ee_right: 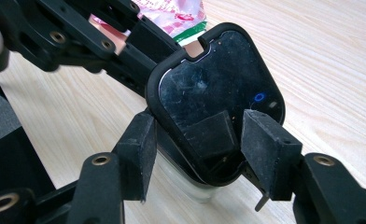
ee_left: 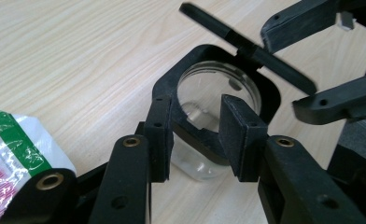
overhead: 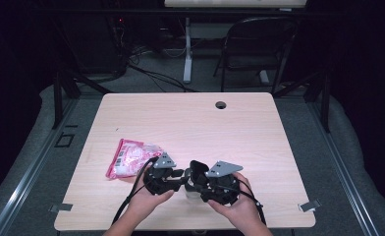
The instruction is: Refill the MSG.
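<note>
A clear plastic jar, round-walled and glossy, stands on the pale wood-grain table near its front edge, between the two grippers; over its mouth sits a black lid, a rounded square with a raised rim, its flat top scuffed and shiny, tilted up on its hinge rather than lying flat on the jar. In the left gripper view the lid frames a clear round window. The left gripper has its matte, rubbery black pads apart on either side of the jar's wall, beside it rather than pressing; the right gripper holds its blocky pads spread wide about the lid's near rim, and whether either pad touches it I cannot tell. Left of the jar lies a crinkled pink-and-white foil packet, with a green stripe, flat on the table.
</note>
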{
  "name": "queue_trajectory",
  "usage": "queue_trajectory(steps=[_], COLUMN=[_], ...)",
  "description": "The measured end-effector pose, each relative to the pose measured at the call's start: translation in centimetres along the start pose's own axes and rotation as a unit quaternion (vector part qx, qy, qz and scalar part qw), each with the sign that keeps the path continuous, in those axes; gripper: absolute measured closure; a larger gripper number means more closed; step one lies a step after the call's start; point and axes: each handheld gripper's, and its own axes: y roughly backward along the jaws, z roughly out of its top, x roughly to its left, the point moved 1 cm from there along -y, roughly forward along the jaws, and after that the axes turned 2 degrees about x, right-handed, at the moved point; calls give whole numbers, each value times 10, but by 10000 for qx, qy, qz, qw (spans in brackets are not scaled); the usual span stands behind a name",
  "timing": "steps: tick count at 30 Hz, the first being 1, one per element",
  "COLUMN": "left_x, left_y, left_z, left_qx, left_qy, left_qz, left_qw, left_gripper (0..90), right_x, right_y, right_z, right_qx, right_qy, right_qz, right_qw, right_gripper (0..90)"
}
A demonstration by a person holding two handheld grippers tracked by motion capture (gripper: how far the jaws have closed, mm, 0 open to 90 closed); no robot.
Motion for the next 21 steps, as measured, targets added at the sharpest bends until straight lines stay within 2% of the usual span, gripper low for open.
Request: queue_trajectory(steps=[3,5,13,18,21], left_x=[1,2,4,3,3], left_y=[-4,-5,-9,-10,-10], left_z=[-1,-2,0,1,1], left_qx=[15,11,-2,-9,-8], left_qy=[10,38,166,124,86], left_qz=[102,93,-71,-174,-160], left_qw=[9999,9999,9998,9998,9998], left_gripper=[635,621,617,671,671], right_x=[0,-1,-4,-9,-13], right_y=[0,1,4,12,16], right_z=[0,0,-2,-4,-6], right_qx=[-11,-5,-47,-171,-219], right_qy=[-18,-35,-119,-229,-281], right_qz=[18,48,-6,-63,-94], right_qw=[10000,10000,9999,9996,9993], right_gripper=[457,457,465,478,482])
